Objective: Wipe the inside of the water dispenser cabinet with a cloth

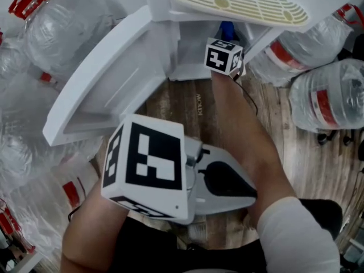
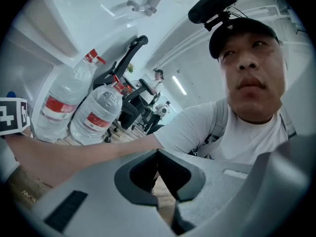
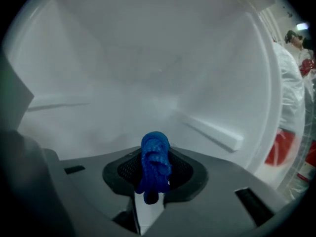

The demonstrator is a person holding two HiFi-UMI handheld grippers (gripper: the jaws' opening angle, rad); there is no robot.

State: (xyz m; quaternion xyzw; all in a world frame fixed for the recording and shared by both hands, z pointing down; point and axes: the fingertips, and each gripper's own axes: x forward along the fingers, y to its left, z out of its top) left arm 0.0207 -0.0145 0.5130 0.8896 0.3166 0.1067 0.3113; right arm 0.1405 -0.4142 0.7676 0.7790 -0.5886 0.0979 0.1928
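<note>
This looks like an office-type workroom. A wood-plank floor [image 1: 190, 104] is crowded with large water jugs [image 1: 330, 95] around a white water dispenser [image 1: 239, 4]. Farther back are black swivel chairs [image 2: 140, 90] on castors, a strip light [image 2: 178, 85] on a white ceiling, and another person [image 2: 159, 78] standing among the chairs.

Shows right gripper [image 1: 223, 54] reaching into the open white cabinet [image 1: 187, 50], a bit of blue cloth [image 1: 227, 30] just past it. Shows door [image 1: 108, 78] swung wide left, slotted drip tray [image 1: 244, 3] on top. Finds left gripper [image 1: 227, 182] low, well apart from cabinet. Notes water bottles [image 1: 330, 92] on wooden floor [image 1: 296, 152], both sides.
</note>
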